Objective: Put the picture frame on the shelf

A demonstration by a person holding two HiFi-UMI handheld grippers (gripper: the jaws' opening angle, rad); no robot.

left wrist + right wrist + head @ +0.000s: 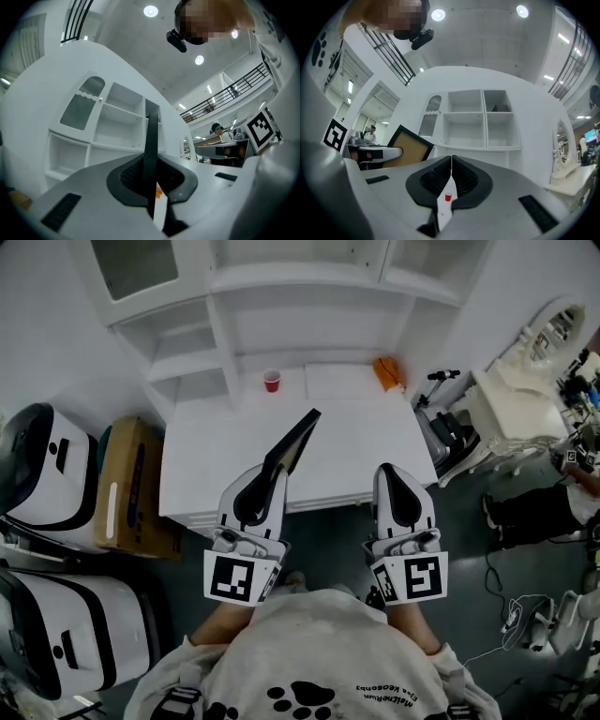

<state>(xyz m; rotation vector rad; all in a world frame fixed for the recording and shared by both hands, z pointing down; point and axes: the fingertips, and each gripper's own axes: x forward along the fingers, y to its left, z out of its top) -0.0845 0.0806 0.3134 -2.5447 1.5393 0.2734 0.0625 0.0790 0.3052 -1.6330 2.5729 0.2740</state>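
The picture frame, black-rimmed with a tan back, is held tilted over the white desk top. My left gripper is shut on its lower end. In the left gripper view the frame runs edge-on up between the pads, with the white shelf unit beyond it. My right gripper hovers beside it over the desk's front edge, shut with nothing held. In the right gripper view the frame shows at the left, and the shelf's open compartments lie straight ahead.
A red cup and an orange object sit at the back of the desk. A cardboard box and white cases stand at the left. A white ornate dresser and a seated person are at the right.
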